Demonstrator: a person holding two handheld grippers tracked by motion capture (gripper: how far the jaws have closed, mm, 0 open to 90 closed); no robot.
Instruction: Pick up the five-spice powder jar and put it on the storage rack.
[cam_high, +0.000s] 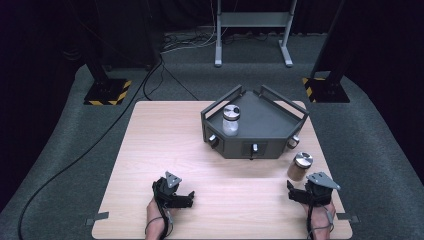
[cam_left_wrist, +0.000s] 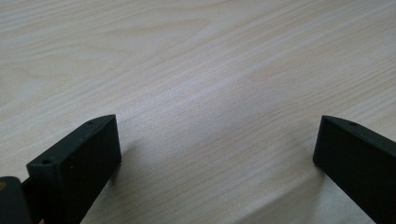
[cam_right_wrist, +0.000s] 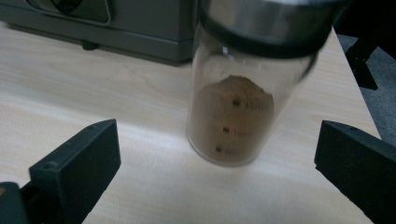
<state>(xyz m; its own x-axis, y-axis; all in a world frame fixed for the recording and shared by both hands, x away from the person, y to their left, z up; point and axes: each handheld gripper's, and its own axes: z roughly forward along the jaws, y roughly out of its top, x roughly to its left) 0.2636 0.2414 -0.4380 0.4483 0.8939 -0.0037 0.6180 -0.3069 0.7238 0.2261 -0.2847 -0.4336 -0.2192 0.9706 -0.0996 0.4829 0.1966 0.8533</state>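
Pale wooden worktop (cam_high: 165, 145). Clear glass jar of brown powder, steel lid (cam_right_wrist: 243, 88), upright beside grey angular tray (cam_high: 270, 125) holding white-filled jar (cam_high: 231, 120). Right claw (cam_right_wrist: 217, 163) wide open before it, empty; left claw (cam_left_wrist: 217, 154) wide open, empty.

Tray (cam_high: 280, 107): grey, angular, worktop's far right part.
White-filled jar (cam_high: 230, 119): inside tray, left end.
Brown-filled jar (cam_high: 300, 166): worktop's right edge, just beyond right gripper (cam_high: 296, 192).

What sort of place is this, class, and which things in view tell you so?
Probably a lab or recording studio, not a home: a lone wooden table on grey carpet, black curtains all round, hazard-striped stand bases and loose cables on the floor.
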